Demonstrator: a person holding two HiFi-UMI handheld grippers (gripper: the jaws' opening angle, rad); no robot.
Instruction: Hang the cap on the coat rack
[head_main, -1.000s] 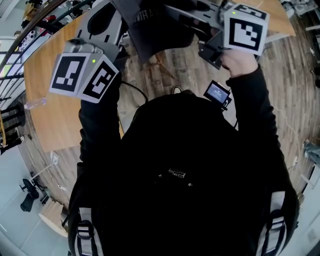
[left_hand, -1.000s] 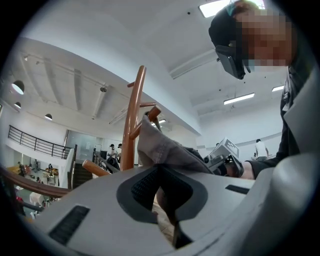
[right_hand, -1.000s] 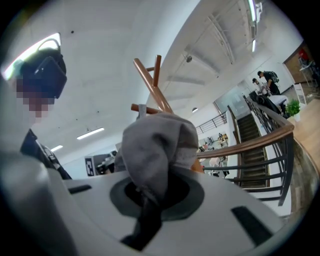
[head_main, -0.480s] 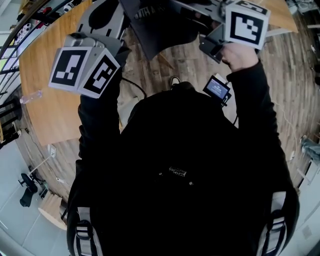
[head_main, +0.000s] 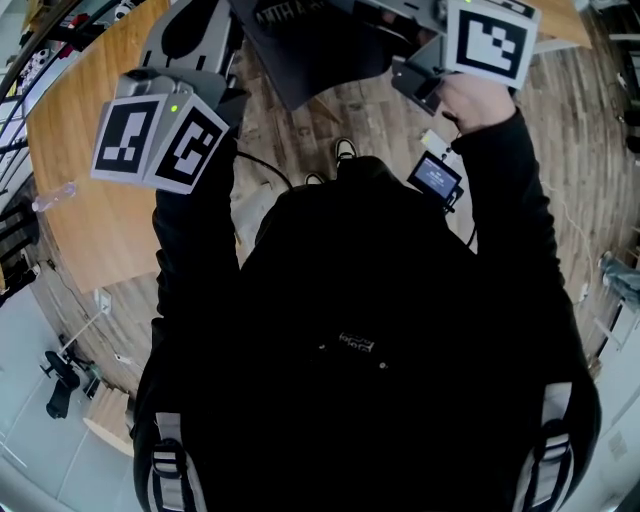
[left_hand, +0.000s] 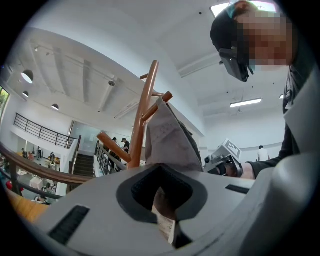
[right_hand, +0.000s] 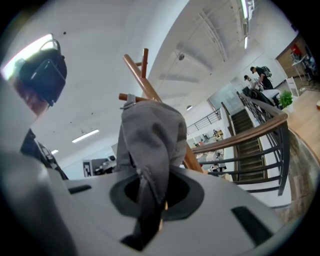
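I see my left gripper (left_hand: 161, 212) and my right gripper (right_hand: 150, 210) both clenched on the grey cap (right_hand: 150, 132). The cap is at the frame centre, close by the upper pegs of the wooden coat rack (left_hand: 142, 112).

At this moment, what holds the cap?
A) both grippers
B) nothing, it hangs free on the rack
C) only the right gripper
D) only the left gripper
A: the cap is pinched between the jaws of the right gripper and of the left gripper alike, close to the coat rack.
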